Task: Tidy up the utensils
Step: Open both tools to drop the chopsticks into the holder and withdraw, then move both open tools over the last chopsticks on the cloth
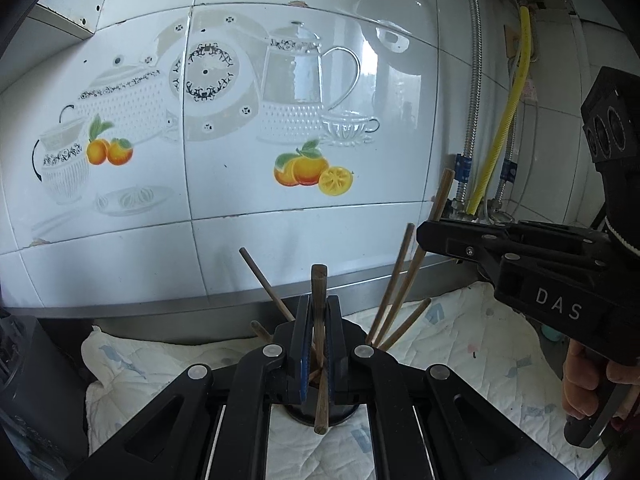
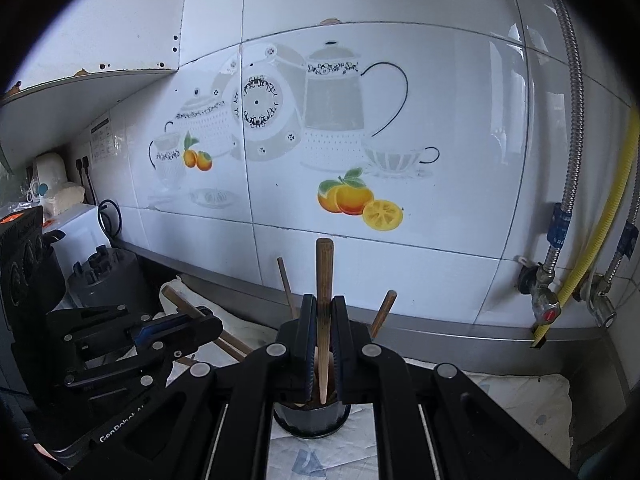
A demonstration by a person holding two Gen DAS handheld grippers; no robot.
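Observation:
My left gripper [image 1: 319, 316] is shut on a dark wooden chopstick [image 1: 319, 280], held upright above a dark round holder [image 1: 320, 416]. Several other chopsticks [image 1: 394, 292] lean out of that holder. My right gripper [image 2: 323, 320] is shut on a lighter wooden chopstick [image 2: 324, 268], its lower end inside the same dark holder [image 2: 312, 420]. The right gripper also shows in the left wrist view [image 1: 430, 236], closed on a chopstick [image 1: 442, 196]. The left gripper shows at the left of the right wrist view [image 2: 208, 322], holding a chopstick [image 2: 180, 300].
A white quilted cloth [image 1: 460, 340] covers the counter under the holder. A tiled wall with teapot and orange pictures [image 1: 304, 168] stands close behind. Metal hoses, a yellow pipe [image 2: 600, 232] and valves are at the right. A dark appliance [image 2: 108, 276] stands at the left.

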